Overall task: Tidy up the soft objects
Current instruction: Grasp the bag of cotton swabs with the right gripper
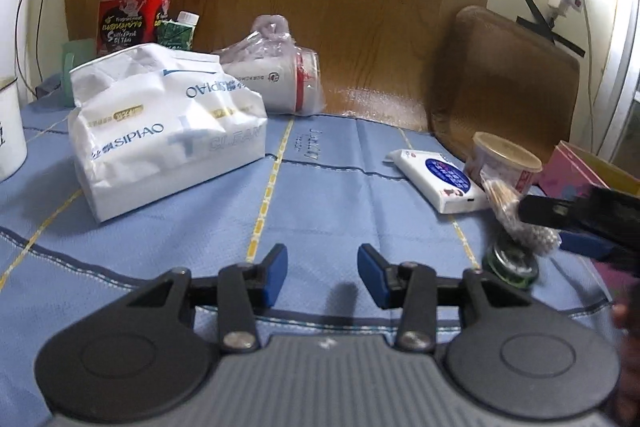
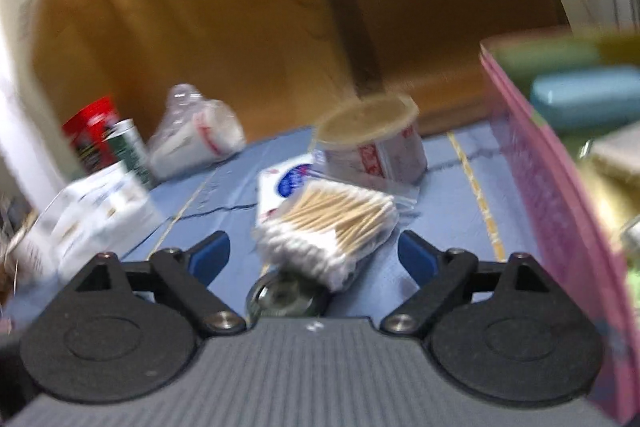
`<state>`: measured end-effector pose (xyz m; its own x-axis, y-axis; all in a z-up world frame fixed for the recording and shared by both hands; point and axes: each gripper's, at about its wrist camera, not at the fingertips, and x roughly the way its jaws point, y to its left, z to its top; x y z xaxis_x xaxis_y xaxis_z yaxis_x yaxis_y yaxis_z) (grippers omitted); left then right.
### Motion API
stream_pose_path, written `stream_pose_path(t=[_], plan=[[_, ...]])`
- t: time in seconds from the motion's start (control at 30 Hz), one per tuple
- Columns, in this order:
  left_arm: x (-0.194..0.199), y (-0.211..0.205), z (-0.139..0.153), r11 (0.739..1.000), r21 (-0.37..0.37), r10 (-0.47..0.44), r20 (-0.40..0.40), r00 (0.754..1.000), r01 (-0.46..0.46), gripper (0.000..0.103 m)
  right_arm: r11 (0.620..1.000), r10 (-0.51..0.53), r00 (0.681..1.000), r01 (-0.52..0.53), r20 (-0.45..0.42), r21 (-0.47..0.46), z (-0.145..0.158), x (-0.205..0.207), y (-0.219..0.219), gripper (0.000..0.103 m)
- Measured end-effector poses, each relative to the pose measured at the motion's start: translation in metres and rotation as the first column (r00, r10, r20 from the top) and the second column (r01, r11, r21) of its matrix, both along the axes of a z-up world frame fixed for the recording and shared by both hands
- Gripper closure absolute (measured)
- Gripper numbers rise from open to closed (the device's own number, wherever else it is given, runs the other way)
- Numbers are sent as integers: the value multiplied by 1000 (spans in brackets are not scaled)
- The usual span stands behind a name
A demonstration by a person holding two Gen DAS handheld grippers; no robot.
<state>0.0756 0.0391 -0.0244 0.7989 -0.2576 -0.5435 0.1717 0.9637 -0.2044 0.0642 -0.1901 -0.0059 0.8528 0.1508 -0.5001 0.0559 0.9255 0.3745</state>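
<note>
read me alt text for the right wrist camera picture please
The right tongs stand wide open around a clear bag of cotton swabs, pads not touching it, over a blue cloth. Behind it lie a small tissue pack and a lidded tub; a pink box stands at right. The picture is motion-blurred.

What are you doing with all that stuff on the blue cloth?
A person is tidying soft things with two hand-held grippers. The right hand-held gripper is open, with a clear bag of cotton swabs lying between its fingers, resting partly on a small round tin; nothing grips it. The left hand-held gripper is empty over the blue cloth. A big white tissue pack and a small tissue packet lie untouched, beside a pink box.
</note>
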Motion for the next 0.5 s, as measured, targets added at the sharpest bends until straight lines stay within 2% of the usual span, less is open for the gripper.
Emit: stream_pose_path(t=[0.07,0.1,0.13,0.17,0.23,0.33,0.4,0.5], plan=[[-2,4,-2,1000,-20,-3,0,1000,3,63,999,-23,1000,24,-16,33,-7,9,-3,11],[-2,6,-3,1000,-28,-2,2,1000,2,63,1000,-20,1000,20,-9,19,-6,11,-2,16],[-4,7,-3,999,-36,-3,5,1000,3,63,1000,7,1000,-7,-14,20,-6,11,-1,36],[-5,9,-3,999,-48,-6,11,1000,6,63,999,24,1000,-23,-6,39,-5,8,-2,41],[-7,13,-3,997,-76,-16,20,1000,17,63,998,54,998,-55,27,26,2,-8,3,44],[-6,21,-3,991,-134,-21,8,1000,22,61,980,183,979,-175,93,-92,12,-43,27,44],[-5,29,-4,981,-193,-32,-6,999,30,61,939,313,947,-296,75,-174,11,-66,44,44],[-5,34,-5,967,-246,-73,-35,997,62,61,858,471,882,-458,1,-235,-1,-95,64,43]])
